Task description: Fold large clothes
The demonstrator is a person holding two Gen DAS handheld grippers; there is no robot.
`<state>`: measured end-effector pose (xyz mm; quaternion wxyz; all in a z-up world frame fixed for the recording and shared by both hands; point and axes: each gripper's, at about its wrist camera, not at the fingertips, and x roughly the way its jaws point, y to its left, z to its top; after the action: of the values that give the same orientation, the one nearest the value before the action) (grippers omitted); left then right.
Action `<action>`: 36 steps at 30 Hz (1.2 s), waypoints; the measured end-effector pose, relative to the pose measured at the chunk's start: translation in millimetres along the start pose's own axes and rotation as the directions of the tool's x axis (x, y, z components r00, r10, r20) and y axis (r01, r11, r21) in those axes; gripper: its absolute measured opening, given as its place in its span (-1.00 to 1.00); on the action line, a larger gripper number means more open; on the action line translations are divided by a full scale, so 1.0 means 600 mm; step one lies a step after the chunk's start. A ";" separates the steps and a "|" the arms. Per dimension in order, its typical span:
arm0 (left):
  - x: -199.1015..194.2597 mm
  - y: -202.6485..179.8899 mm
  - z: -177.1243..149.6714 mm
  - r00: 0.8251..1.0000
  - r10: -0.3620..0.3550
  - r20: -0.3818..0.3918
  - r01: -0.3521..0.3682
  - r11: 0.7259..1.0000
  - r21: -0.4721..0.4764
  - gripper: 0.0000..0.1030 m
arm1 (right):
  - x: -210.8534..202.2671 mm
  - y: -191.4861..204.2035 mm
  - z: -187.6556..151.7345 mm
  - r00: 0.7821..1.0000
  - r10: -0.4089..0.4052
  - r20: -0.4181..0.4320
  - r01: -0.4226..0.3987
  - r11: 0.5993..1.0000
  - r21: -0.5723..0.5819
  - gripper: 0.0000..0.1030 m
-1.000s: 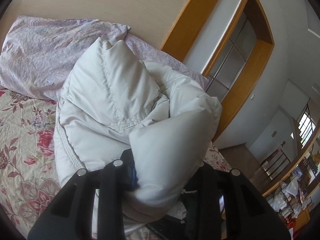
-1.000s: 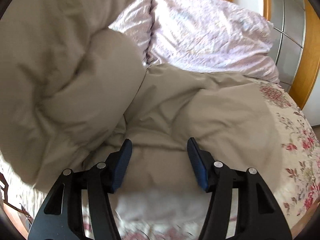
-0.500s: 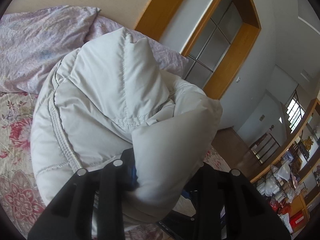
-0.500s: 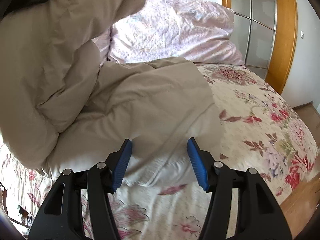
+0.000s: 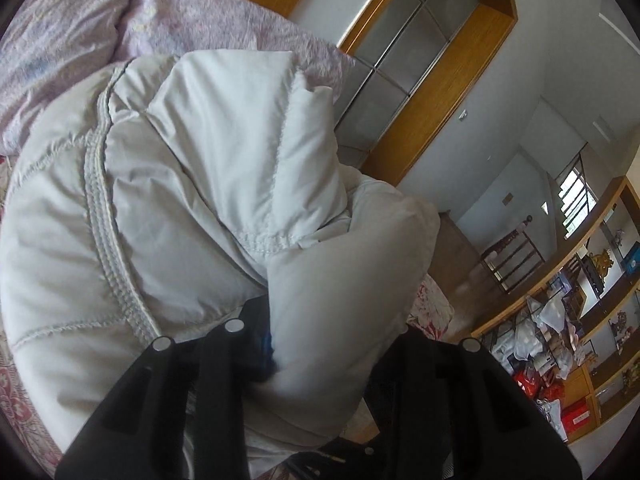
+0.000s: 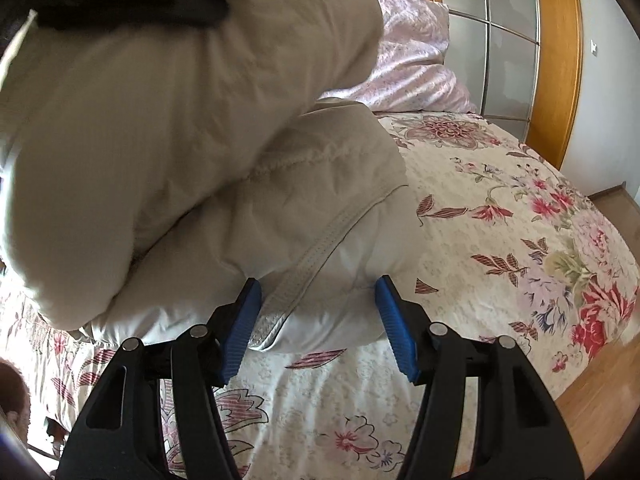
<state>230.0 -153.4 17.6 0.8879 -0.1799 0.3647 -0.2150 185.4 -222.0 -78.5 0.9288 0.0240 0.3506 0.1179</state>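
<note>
Puffy off-white quilted down jacket lies bunched on the floral-patterned bedspread, near the lilac pillows at the far end of the bed. The left gripper has its jaws clamped on a thick roll of the jacket's padding, one blue pad just showing at the fabric's edge, and holds that part raised above the bed; in the right wrist view this lifted mass hangs at the upper left over the lower layer. The right gripper is spread wide, its blue ribbed pads on either side of the jacket's near edge with its pale zipper band, gripping nothing. The step in hand looks like a fold-over: one half is carried across while the other lies flat. Next, the right gripper probably needs to close on that near edge or hold it down, so the lifted half can be laid squarely on top without dragging the lower layer.
</note>
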 end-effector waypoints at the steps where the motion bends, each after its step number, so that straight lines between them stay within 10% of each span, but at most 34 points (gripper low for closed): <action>1: 0.005 -0.002 -0.003 1.000 -0.002 -0.008 0.002 1.000 -0.002 -0.40 | 0.000 -0.001 0.000 1.000 0.003 0.001 -0.003 1.000 0.002 0.18; 25: 0.035 0.044 0.019 0.993 -0.077 -0.088 0.071 0.995 -0.064 -0.33 | 0.012 -0.016 -0.002 1.000 0.016 -0.012 -0.015 0.999 0.043 0.27; 36: 0.000 0.042 0.023 0.980 -0.183 -0.083 0.178 0.982 -0.067 0.36 | 0.013 -0.021 -0.002 1.000 0.015 -0.017 -0.015 0.999 0.040 0.29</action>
<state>246.2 -129.8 15.0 0.8419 -0.2288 0.3922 -0.2915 192.7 -232.5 -85.9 0.9242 0.0440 0.3607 0.1180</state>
